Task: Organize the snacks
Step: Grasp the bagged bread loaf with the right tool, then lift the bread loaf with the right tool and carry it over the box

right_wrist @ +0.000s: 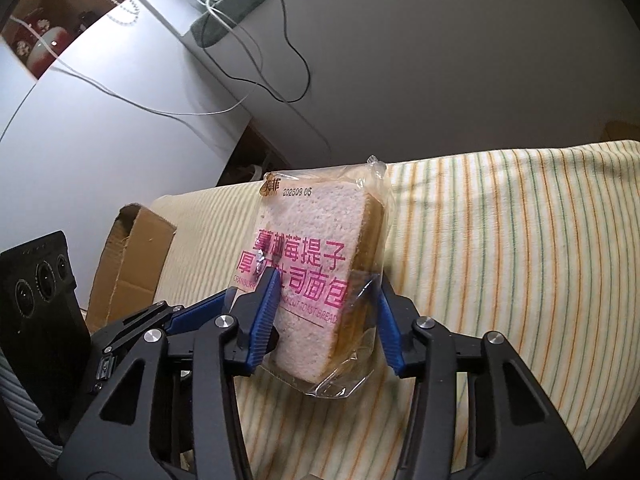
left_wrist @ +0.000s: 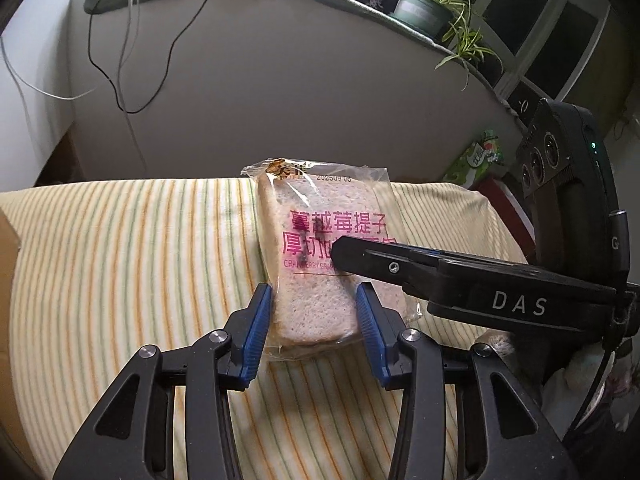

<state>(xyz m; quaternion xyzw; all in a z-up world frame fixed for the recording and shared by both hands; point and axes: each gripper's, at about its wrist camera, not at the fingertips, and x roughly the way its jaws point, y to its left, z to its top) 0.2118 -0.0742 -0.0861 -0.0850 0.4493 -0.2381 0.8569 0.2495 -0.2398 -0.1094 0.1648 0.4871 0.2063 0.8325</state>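
A clear-wrapped pack of sliced toast bread (left_wrist: 324,252) with pink lettering is held above the striped cloth (left_wrist: 120,260). My left gripper (left_wrist: 316,304) has its blue pads (left_wrist: 258,328) on both sides of the pack's near end. My right gripper (right_wrist: 326,296) comes in from the right in the left wrist view, its black finger (left_wrist: 384,266) lying across the pack. In the right wrist view the bread pack (right_wrist: 320,276) stands tilted between the blue pads (right_wrist: 266,316), which pinch it.
A cardboard box (right_wrist: 128,264) stands open at the left of the cloth-covered surface (right_wrist: 500,260). A grey wall with dangling cables (left_wrist: 132,60) rises behind. A potted plant (left_wrist: 424,4) sits on the ledge. Colourful snack packs (left_wrist: 476,160) lie at the far right.
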